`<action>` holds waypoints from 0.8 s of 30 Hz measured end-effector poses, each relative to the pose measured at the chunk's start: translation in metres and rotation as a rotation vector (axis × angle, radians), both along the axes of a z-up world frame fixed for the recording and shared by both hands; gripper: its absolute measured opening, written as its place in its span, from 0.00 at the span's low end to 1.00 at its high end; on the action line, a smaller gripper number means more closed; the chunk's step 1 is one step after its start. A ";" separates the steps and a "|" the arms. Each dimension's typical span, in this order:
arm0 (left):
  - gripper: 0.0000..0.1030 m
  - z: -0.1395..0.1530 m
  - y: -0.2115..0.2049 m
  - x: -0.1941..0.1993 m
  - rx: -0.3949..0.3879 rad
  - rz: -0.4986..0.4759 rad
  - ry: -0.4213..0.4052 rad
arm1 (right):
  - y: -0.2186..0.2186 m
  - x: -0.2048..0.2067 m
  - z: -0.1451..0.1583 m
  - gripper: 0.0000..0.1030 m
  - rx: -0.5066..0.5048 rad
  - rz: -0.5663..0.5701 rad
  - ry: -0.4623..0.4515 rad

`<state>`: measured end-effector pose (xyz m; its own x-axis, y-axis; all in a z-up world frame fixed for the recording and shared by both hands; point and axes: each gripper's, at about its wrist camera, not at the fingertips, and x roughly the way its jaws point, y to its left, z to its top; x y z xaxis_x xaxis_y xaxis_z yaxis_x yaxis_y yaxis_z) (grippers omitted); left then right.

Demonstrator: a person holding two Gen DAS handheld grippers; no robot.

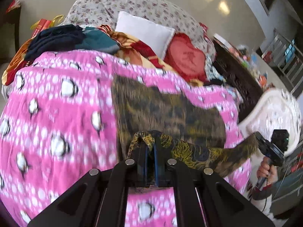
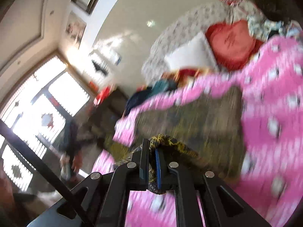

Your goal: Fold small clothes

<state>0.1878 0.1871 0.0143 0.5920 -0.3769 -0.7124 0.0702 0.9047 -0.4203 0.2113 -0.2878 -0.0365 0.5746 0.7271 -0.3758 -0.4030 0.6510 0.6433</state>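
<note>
Patterned garment (image 1: 170, 109): near edge stretched crosswise over the bed (image 1: 56, 113), one corner pinched in each hand-held gripper, left (image 1: 149, 143), right (image 2: 152, 147), equally near.

Beyond the tongs: a white pillow (image 1: 144, 31), a red heart cushion (image 1: 186, 56) beside it, floral bedding (image 1: 132, 1) behind.

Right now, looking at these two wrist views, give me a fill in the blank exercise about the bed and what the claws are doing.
1. Both the left claw and the right claw are shut on the same dark ____ patterned garment.
2. The garment lies over a ____ blanket with white dots.
3. The red cushion is shaped like a ____.
4. Beside it leans a plain ____ pillow.

Missing words: yellow; pink; heart; white
</note>
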 end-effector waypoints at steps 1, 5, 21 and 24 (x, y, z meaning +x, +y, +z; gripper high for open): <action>0.05 0.002 0.005 0.020 -0.005 0.025 0.003 | -0.004 0.032 -0.001 0.06 0.006 -0.058 0.021; 0.10 -0.011 0.027 0.098 -0.029 0.145 0.040 | -0.012 0.129 -0.027 0.08 -0.008 -0.247 0.127; 0.64 -0.053 0.010 0.120 0.108 0.116 0.058 | 0.050 0.127 -0.060 0.53 -0.398 -0.097 0.168; 0.64 -0.065 -0.004 0.127 0.186 0.092 0.105 | 0.076 0.146 -0.081 0.53 -0.503 -0.048 0.203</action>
